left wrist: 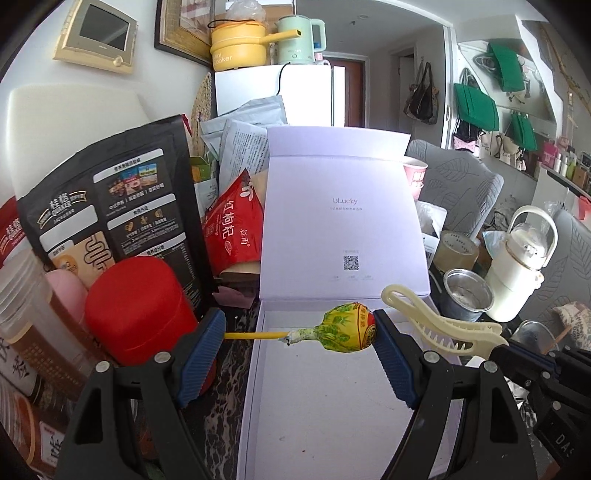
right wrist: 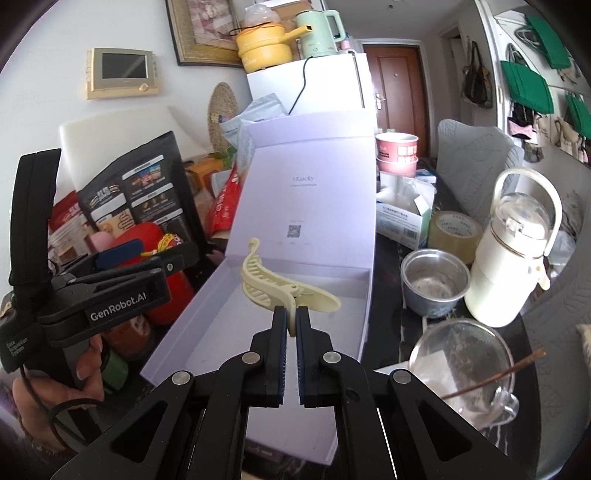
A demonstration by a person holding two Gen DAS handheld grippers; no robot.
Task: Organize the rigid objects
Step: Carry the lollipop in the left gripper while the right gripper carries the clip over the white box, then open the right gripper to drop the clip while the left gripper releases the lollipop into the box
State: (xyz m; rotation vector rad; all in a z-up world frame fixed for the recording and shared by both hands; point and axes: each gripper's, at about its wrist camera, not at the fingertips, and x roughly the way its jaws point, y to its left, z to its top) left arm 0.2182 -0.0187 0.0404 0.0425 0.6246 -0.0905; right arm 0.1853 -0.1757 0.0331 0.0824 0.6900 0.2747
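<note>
Beyond the claw, a white wall (right wrist: 44,44) carries a beige intercom panel (right wrist: 120,72) and a framed picture (right wrist: 201,31). Straight ahead stands a white fridge (left wrist: 277,94); to its right is a brown door (right wrist: 397,79). Far right, green bags (left wrist: 476,105) hang in daylight.

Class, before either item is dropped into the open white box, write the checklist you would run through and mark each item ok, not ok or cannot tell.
1. Right gripper firmly shut on the cream hair clip: ok.
2. Hair clip above the white box interior: ok.
3. Lollipop spanning between the left gripper fingers, stick at one pad, head at the other: ok, though grip firmness cannot tell.
4. Lollipop over the box: ok.
5. Box lid standing open: ok.
6. Box floor free where both would land: ok in the visible part.
</note>
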